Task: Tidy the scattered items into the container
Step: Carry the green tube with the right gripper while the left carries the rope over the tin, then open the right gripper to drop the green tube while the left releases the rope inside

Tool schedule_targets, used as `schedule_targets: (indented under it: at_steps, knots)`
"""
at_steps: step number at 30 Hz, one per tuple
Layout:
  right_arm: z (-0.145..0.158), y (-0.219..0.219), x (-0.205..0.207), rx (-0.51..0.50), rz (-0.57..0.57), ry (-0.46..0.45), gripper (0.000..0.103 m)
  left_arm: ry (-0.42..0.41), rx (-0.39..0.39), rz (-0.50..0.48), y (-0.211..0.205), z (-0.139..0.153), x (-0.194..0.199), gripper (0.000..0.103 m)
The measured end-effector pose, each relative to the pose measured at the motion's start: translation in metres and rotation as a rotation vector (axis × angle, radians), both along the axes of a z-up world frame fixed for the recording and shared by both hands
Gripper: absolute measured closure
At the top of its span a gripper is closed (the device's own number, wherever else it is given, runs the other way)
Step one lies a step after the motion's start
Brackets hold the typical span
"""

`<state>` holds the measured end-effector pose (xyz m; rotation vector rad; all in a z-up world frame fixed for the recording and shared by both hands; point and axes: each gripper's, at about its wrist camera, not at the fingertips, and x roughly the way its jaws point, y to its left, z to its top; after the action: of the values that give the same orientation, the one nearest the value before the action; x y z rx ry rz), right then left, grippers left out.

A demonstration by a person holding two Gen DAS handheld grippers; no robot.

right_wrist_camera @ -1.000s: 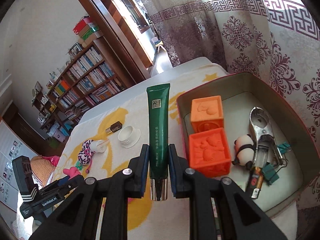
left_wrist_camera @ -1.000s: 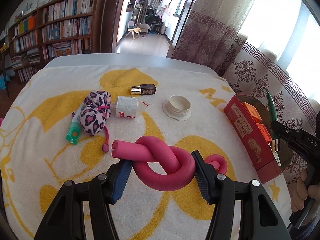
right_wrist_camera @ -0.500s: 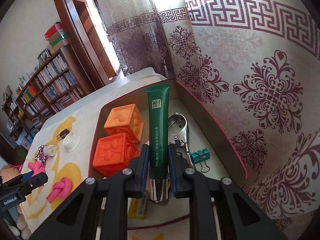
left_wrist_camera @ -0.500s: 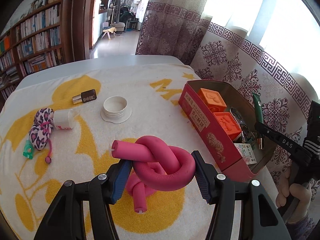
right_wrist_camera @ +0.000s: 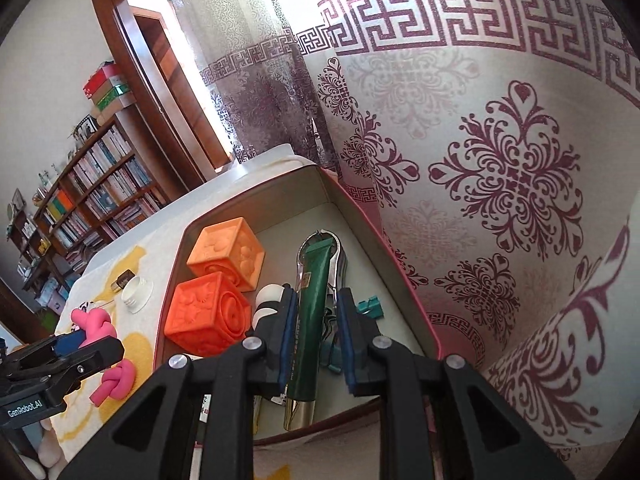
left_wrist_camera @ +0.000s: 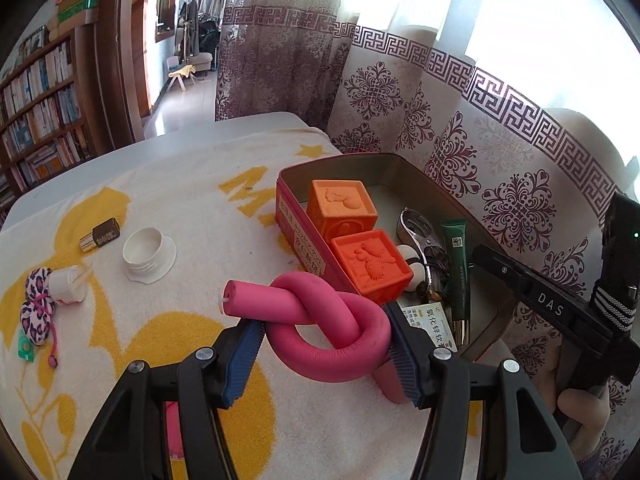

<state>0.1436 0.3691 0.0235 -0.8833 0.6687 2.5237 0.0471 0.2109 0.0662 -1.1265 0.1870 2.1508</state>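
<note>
Both grippers have swung over to the tin (left_wrist_camera: 298,216). Left gripper (left_wrist_camera: 324,336) hovers at its near corner, jaws clamped on one knotted pink roller (left_wrist_camera: 332,332). Right gripper (right_wrist_camera: 316,332) jaws stand slightly parted around one green tube (right_wrist_camera: 310,320) lying lengthwise inside the tin, cap toward the camera; whether they still grip, I cannot tell. Two orange cubes (left_wrist_camera: 342,210) sit inside.

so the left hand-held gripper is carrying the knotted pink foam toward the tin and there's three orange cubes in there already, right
Not three: the tin holds two orange cubes, as the left wrist view shows. The rest stands: the left hand-held gripper grips the knotted pink foam near it.
</note>
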Motion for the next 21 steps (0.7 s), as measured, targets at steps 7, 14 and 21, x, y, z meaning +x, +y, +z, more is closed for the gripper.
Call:
schedule_targets:
  at_steps: [7,14,21]
  knots:
    - [-0.001,-0.003,0.008,0.034,-0.016,-0.005,0.079,0.025,0.022,-0.062,0.039,0.011,0.003,0.041]
    - [-0.002,-0.01,0.008,0.045,-0.008,0.009,0.055,-0.036,0.077,-0.091,0.068,0.02,-0.011,0.034]
    - [0.003,-0.023,0.007,0.094,-0.005,0.032,0.027,-0.048,0.07,-0.053,0.048,0.013,-0.016,0.031]
